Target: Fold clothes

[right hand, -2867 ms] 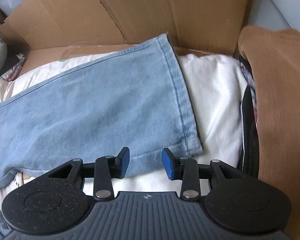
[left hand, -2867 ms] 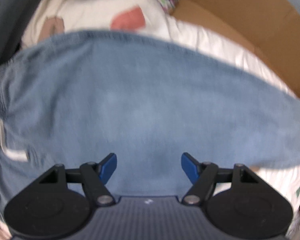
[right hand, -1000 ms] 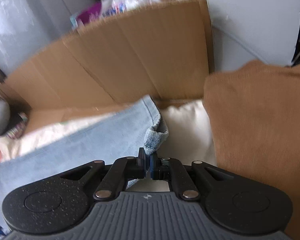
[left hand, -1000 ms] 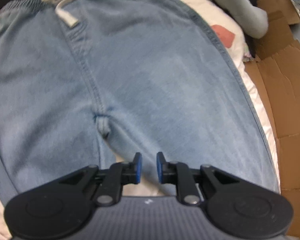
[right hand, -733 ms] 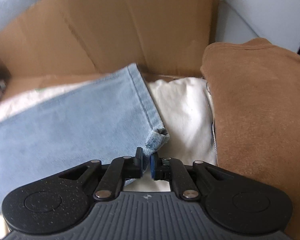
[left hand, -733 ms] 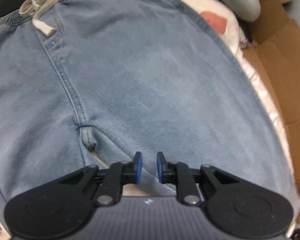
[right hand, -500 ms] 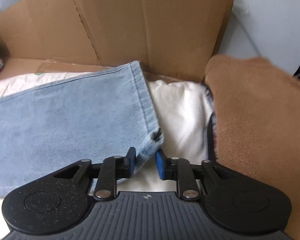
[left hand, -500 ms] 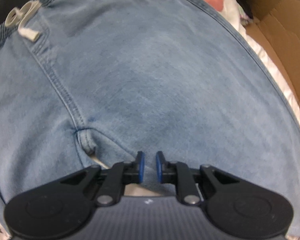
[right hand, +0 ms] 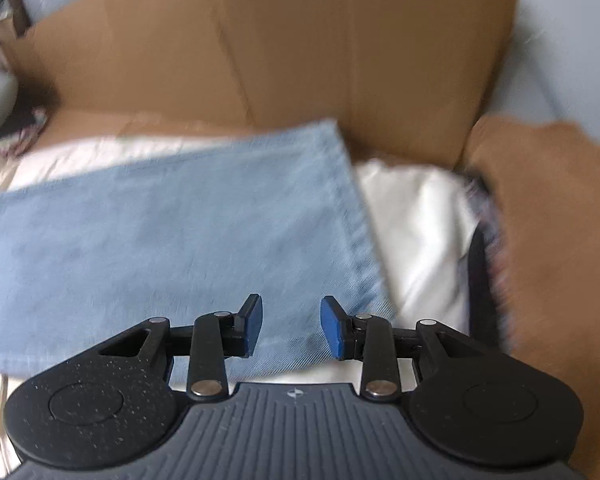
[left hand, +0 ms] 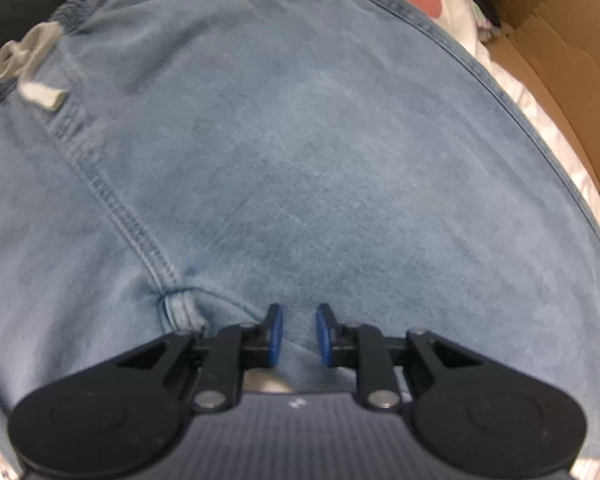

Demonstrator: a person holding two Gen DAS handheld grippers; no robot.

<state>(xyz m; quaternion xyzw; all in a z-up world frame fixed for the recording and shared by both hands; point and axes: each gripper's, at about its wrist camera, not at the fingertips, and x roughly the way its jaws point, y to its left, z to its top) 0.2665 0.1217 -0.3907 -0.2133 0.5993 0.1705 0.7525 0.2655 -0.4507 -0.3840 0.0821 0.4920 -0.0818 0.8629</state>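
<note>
The light-blue jeans [left hand: 300,168] lie spread flat on a white sheet [right hand: 420,216], filling nearly the whole left wrist view; their waistband with a pale drawstring [left hand: 28,72] sits at the upper left of that frame, and the centre seam runs down from it to the crotch just left of bottom centre. In the right wrist view one leg stretches from the left edge toward the upper right, its long axis rising slightly, and ends in a stitched hem [right hand: 360,216] that runs down the middle of the frame. The left tool [left hand: 298,334] sits low over the denim just right of the crotch, its blue pads a narrow gap apart after widening a little, with denim showing between them; whether the pads press it I cannot tell. The right tool [right hand: 292,328] hovers over the lower corner of the hem, its jaws having just spread, pads clear of the cloth. A brown cardboard sheet [right hand: 280,48] stands behind the leg, and a tan garment [right hand: 560,220] fills the right edge.
</note>
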